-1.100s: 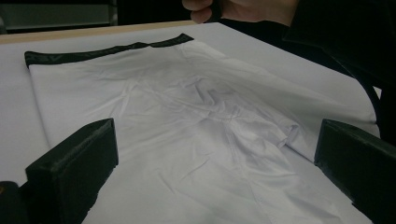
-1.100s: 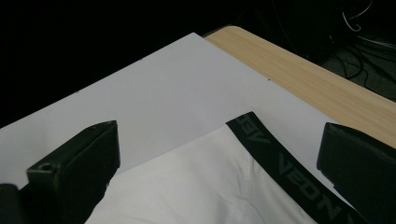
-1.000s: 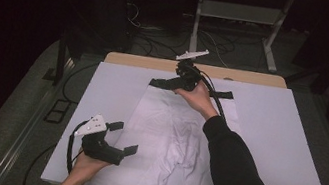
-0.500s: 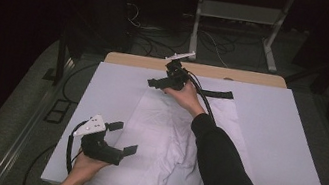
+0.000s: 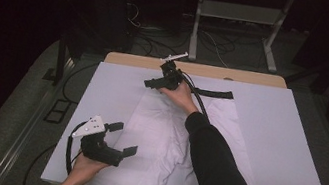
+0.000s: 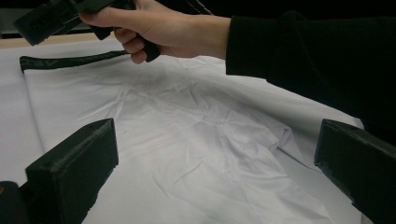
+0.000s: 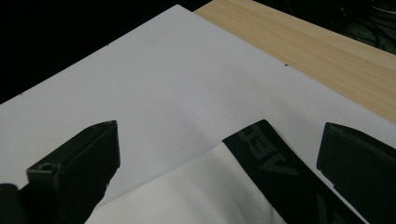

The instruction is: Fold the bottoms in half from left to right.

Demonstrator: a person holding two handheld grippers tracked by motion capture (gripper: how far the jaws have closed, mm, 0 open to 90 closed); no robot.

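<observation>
the white shorts [image 5: 179,140] lie flat on the white table cover [image 5: 285,143], their black waistband [image 5: 213,92] at the far edge near the bare wooden strip [image 5: 236,75] and the leg ends hanging toward the person's side. over the last second the right gripper [image 5: 149,83] has slid leftward along that far edge, and now hovers at the waistband's left end; in the right gripper view the waistband corner [image 7: 275,163] sits between jaws spread wide apart, nothing yet pinched. the left gripper [image 5: 125,139] has stayed put near the front left, over the near left leg of the garment, its jaws likewise apart and holding nothing, with crumpled fabric [image 6: 205,140] showing between them. that shift suggests the far corner is being lined up for a grasp, likely the start of a fold or a lift; closing on the band is the step still ahead.
</observation>
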